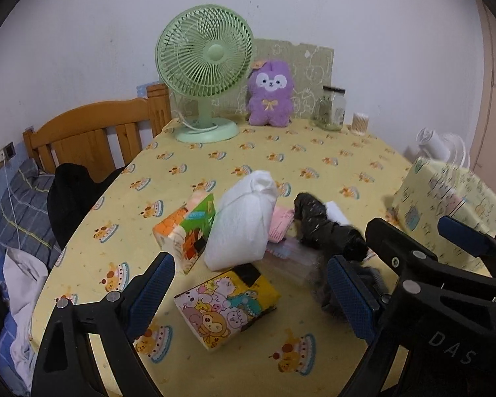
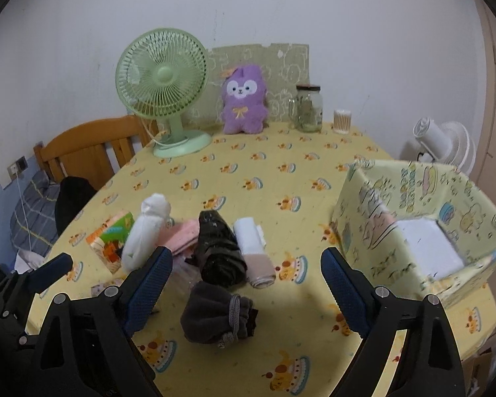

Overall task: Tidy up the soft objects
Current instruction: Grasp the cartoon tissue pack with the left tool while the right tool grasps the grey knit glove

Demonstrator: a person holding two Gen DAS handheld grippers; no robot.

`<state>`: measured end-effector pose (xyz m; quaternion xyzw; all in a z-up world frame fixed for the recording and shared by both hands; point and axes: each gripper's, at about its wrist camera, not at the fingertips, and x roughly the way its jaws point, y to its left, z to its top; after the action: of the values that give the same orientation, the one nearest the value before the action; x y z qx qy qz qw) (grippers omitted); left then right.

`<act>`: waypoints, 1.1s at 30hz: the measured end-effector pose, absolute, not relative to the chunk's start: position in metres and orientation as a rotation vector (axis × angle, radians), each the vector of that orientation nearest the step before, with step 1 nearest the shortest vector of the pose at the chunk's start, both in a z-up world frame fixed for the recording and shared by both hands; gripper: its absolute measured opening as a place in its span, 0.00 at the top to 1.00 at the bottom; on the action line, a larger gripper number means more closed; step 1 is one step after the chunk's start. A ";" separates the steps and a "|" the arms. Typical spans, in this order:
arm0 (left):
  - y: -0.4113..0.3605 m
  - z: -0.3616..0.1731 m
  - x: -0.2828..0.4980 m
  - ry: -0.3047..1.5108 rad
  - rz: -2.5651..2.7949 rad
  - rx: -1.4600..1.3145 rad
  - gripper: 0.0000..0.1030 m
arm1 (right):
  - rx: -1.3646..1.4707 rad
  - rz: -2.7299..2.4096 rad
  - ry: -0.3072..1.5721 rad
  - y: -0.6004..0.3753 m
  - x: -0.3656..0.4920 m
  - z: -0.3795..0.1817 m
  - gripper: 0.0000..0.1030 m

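Observation:
A pile of soft things lies mid-table on the yellow cloth: a white bundle (image 1: 241,225) (image 2: 145,231), a pink cloth (image 1: 281,225) (image 2: 185,235), a black bundle (image 1: 327,228) (image 2: 220,251), a white-and-pink roll (image 2: 254,254) and a dark grey rolled sock (image 2: 218,314). An orange-green tissue pack (image 1: 185,231) (image 2: 110,235) and a cartoon tissue pack (image 1: 228,307) lie beside them. My left gripper (image 1: 251,261) hangs open above the cartoon pack. My right gripper (image 2: 246,254) (image 1: 411,224) hangs open above the grey sock, holding nothing. A yellow patterned box (image 2: 420,225) (image 1: 453,198) stands open at the right.
A green fan (image 1: 205,66), a purple plush (image 1: 269,94), a glass jar (image 1: 332,107) and a cotton-swab tub (image 1: 360,122) line the table's far edge. A white fan (image 2: 443,142) stands beyond the box. A wooden bed frame (image 1: 92,132) and bedding lie to the left.

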<state>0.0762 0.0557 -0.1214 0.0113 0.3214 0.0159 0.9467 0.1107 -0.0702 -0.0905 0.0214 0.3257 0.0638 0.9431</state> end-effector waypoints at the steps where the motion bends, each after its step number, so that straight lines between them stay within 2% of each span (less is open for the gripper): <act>1: 0.056 -0.124 0.076 0.659 0.033 0.021 0.09 | 0.042 0.129 0.673 -0.070 0.112 -0.094 0.10; 9: 0.070 -0.146 0.084 0.703 0.086 0.029 0.09 | 0.009 0.122 0.745 -0.057 0.121 -0.120 0.10; 16: 0.076 -0.165 0.091 0.757 0.102 0.017 0.09 | 0.001 0.140 0.812 -0.050 0.127 -0.140 0.15; 21: 0.069 -0.171 0.094 0.768 0.098 0.023 0.14 | 0.027 0.155 0.849 -0.050 0.131 -0.150 0.24; 25: 0.064 -0.172 0.094 0.764 0.095 0.023 0.17 | 0.031 0.187 0.845 -0.046 0.131 -0.150 0.38; 33: 0.057 -0.160 0.089 0.744 0.054 0.013 0.17 | 0.022 0.173 0.813 -0.047 0.127 -0.141 0.42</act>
<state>0.0891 0.0566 -0.1596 0.0064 0.3633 0.0262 0.9313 0.1266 -0.0470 -0.1413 0.0107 0.3950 0.0840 0.9148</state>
